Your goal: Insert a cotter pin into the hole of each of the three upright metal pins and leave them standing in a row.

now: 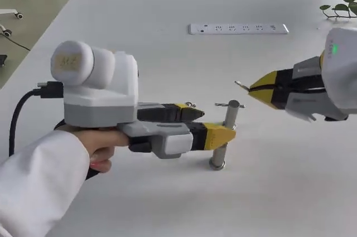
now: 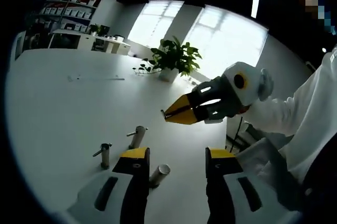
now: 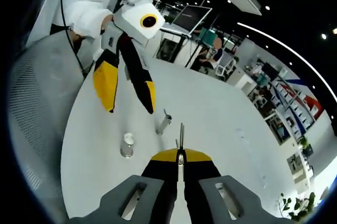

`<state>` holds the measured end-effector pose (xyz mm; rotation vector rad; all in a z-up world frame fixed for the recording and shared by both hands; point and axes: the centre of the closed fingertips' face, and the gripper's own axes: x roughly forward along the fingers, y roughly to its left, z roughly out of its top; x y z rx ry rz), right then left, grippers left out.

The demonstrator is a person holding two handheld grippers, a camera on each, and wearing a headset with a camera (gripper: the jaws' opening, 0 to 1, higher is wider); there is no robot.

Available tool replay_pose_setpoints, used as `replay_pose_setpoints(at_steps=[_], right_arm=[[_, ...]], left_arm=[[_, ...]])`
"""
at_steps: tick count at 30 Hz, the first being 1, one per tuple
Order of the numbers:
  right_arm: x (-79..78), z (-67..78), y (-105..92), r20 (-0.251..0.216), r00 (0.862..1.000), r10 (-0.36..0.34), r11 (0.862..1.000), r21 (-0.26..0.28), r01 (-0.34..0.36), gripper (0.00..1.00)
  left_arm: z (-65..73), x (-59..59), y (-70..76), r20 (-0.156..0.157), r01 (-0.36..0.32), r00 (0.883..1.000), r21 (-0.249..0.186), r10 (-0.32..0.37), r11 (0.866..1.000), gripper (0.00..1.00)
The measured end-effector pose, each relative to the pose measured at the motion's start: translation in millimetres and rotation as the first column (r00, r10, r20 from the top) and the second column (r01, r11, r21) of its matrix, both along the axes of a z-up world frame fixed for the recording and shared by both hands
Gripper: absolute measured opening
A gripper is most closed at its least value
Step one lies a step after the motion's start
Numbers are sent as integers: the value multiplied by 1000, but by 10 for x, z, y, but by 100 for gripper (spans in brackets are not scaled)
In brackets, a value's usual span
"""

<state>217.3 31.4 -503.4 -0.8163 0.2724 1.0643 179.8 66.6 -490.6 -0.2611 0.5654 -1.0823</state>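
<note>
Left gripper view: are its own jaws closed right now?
No, the left gripper is open, with a wide gap showing between its two yellow-tipped jaws.

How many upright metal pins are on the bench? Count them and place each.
3. The bare pin sits between the left gripper's open jaws. The middle pin and the far-left pin stand beyond its left jaw, both already fitted. None looks hidden.
</note>
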Motion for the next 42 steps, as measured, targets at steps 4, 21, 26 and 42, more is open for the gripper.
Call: replay_pose_setpoints(at_steps=[4, 21, 26, 42], right_arm=[[-185, 1, 93, 3, 1000, 9, 1000, 12, -9, 0], [-312, 57, 159, 73, 996, 47, 999, -17, -46, 0], [-329, 69, 167, 89, 994, 57, 998, -24, -55, 0], [-394, 146, 218, 132, 987, 88, 996, -44, -83, 0]], left_arm=[[-13, 58, -58, -41, -11, 999, -5, 11, 1000, 32], [45, 146, -113, -96, -33, 995, -47, 28, 998, 6], [35, 117, -128, -107, -26, 994, -45, 21, 999, 6], [74, 48, -176, -114, 20, 993, -70, -28, 997, 1]])
